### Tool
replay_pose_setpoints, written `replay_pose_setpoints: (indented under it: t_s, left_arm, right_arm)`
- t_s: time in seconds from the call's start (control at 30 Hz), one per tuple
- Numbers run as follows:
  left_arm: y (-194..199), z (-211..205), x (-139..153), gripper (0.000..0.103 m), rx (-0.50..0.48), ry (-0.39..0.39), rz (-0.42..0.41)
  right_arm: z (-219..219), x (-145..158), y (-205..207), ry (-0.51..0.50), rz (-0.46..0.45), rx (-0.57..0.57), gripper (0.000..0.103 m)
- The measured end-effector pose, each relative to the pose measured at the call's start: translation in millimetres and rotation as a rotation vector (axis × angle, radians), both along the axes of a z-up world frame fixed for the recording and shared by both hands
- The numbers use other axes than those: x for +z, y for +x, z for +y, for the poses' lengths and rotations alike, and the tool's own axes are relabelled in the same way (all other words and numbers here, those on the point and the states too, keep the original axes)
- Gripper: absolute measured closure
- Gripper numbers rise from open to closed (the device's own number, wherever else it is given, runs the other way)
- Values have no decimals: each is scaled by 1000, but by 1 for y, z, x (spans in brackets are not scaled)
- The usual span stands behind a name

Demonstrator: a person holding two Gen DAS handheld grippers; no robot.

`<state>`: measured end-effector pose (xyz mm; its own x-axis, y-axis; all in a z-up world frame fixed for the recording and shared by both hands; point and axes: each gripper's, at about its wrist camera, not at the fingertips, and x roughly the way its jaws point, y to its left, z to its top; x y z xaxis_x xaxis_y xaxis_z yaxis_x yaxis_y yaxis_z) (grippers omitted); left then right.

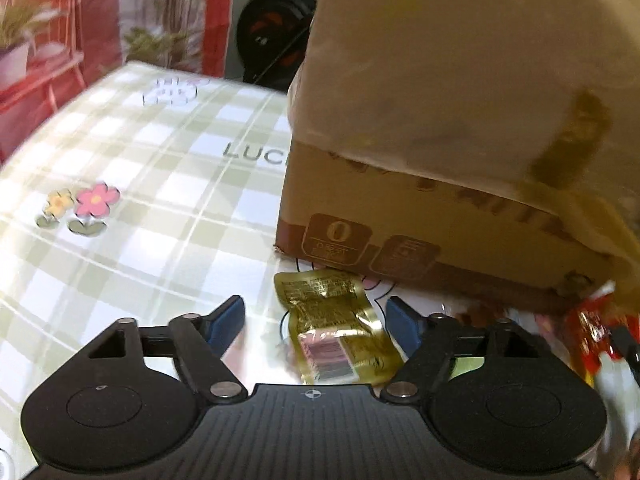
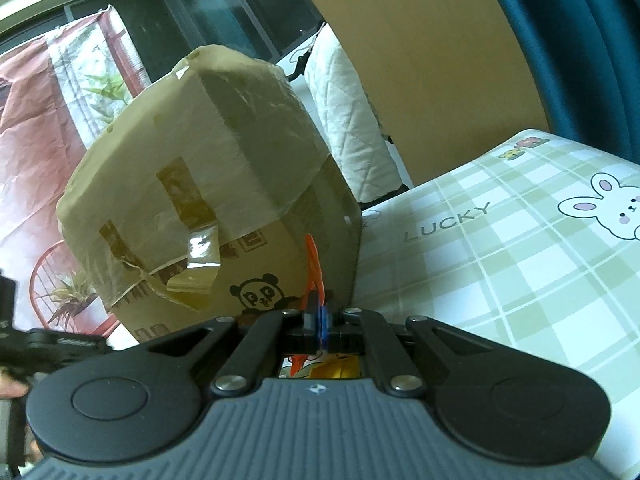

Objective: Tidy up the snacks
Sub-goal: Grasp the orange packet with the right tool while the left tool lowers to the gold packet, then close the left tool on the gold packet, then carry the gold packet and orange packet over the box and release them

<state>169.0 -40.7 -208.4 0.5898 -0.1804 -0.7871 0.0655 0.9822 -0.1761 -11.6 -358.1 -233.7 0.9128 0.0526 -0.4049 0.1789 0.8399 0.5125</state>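
Observation:
A gold foil snack packet lies flat on the checked tablecloth, just in front of a taped cardboard box. My left gripper is open and hangs over the packet, with a blue pad on each side and neither pressing it. In the right wrist view my right gripper is shut on a thin orange-red snack packet, which stands up edge-on from the pads in front of the box. That red packet also shows at the far right of the left wrist view.
The box takes up the right half of the table and its top is covered with tape. The green plaid cloth with rabbit and flower prints stretches away beyond it. A white quilted cushion and a red patterned sheet stand past the table edges.

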Motion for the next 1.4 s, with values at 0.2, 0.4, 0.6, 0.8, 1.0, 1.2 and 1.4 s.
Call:
replay_pose_setpoints:
  t_s: [0.2, 0.4, 0.6, 0.8, 1.0, 1.2, 1.4]
  left_arm:
    - [3, -20, -7, 17, -10, 85, -28]
    - [-15, -36, -9, 36, 0, 207, -57]
    - [-38, -28, 2, 50, -36, 174, -108]
    - [-58, -16, 15, 50, -53, 148, -155]
    - [-73, -10, 27, 50, -43, 145, -202]
    - [-72, 0, 36, 50, -25, 108, -240]
    - [-70, 10, 57, 50, 47, 58, -326]
  right_arm:
    - [1, 0, -3, 1, -17, 7, 102]
    - [0, -1, -4, 8, -23, 12, 102]
    - [1, -1, -4, 14, -22, 12, 102]
    - [2, -1, -3, 13, -15, 11, 102]
    - [2, -1, 1, 6, 10, 12, 102]
    - [6, 11, -2, -32, 49, -22, 102]
    - [2, 50, -22, -107, 16, -120, 102]
